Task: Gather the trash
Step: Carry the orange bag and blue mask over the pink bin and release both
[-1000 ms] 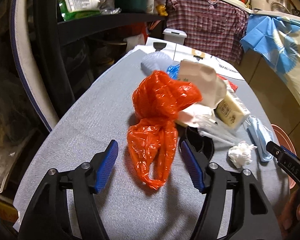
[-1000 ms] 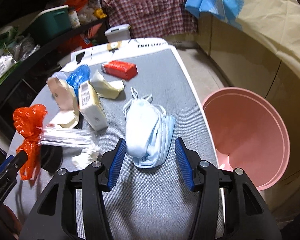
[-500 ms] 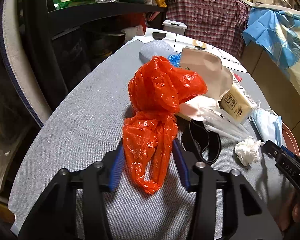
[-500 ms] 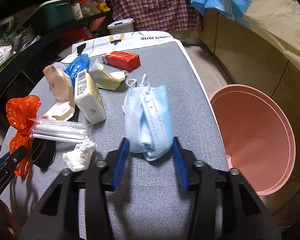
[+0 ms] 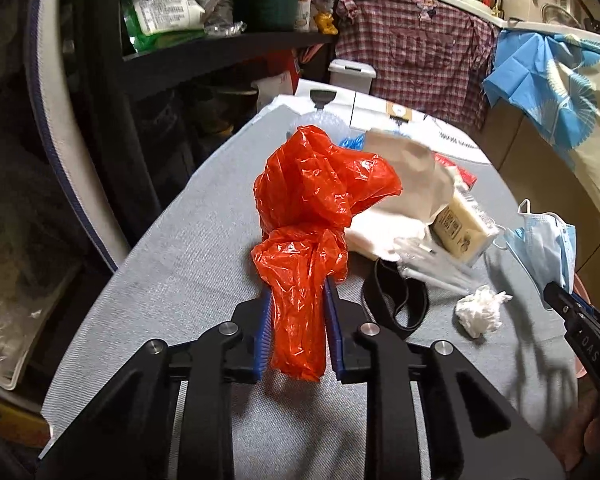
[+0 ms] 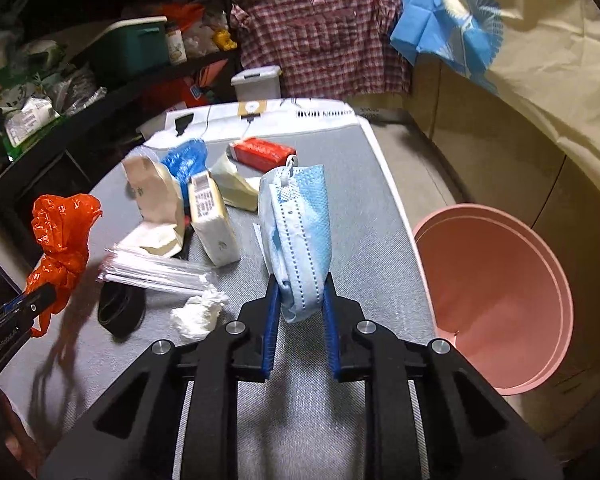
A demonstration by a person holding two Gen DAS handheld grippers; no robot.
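My left gripper (image 5: pixel 297 308) is closing on the lower tail of a crumpled orange plastic bag (image 5: pixel 312 216), and its blue pads press the bag from both sides. The bag stands up off the grey table (image 5: pixel 172 264). My right gripper (image 6: pixel 299 304) is closing on a folded blue face mask (image 6: pixel 298 224), pinched between its pads and lifted clear of the table. The mask (image 5: pixel 548 244) and the right gripper's tip show at the right edge of the left wrist view. The orange bag (image 6: pixel 62 236) shows at the far left of the right wrist view.
A pink bin (image 6: pixel 496 292) stands on the floor right of the table. Left on the table: a white tissue wad (image 6: pixel 198 314), clear plastic sleeves (image 6: pixel 152 270), a black band (image 6: pixel 120 310), a cream carton (image 6: pixel 212 220), a beige paper bag (image 6: pixel 152 188), a red box (image 6: pixel 260 152). Dark shelves (image 5: pixel 204 52) stand to the left.
Both grippers' jaws closed from wide open, the left onto the orange bag, the right onto the face mask. The mask came up off the table and now hangs upright; the bag stands taller.
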